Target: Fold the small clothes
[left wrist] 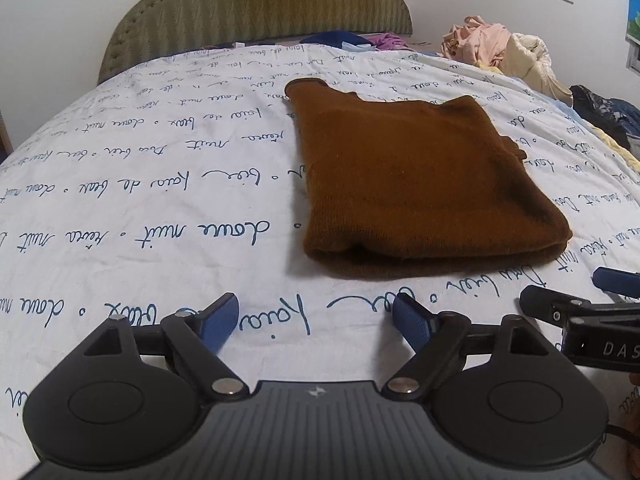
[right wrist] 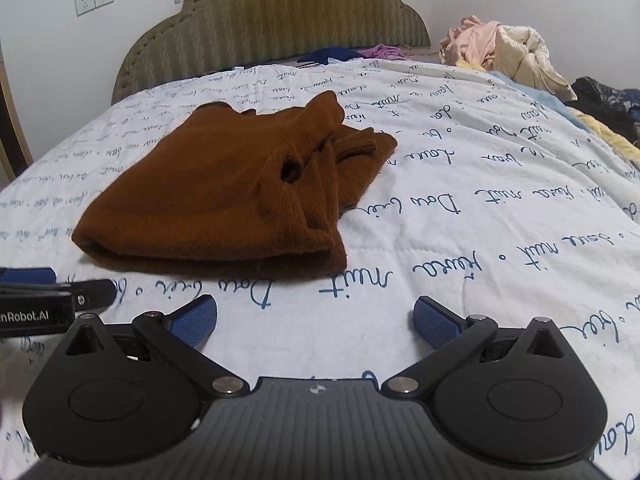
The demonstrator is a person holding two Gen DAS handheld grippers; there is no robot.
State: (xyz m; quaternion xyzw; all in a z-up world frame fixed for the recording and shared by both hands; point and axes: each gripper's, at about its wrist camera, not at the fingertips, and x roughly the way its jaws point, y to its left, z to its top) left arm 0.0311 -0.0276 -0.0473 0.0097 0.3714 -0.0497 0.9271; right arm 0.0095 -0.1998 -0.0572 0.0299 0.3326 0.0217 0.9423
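1. Evidently the brown knit garment (left wrist: 416, 184) lies folded on the bed's script-printed quilt (left wrist: 160, 184), its rounded fold edge facing both grippers and its looser ends pointing toward the headboard (left wrist: 256, 12); that layout suits a fold made by bringing the far half over the near one.
2. From the right wrist view, bunched sleeve ends (right wrist: 352, 148) stick out at the garment's right side, so the fold looks untidy there and probably wants tucking.
3. Both tools sit just short of the garment: the left gripper (left wrist: 316, 320) and the right gripper (right wrist: 316, 320) each have their jaws spread wide with nothing between them, apparently released.
4. Unfolded clothes (right wrist: 492, 48) sit heaped at the far right, likely awaiting their turn.
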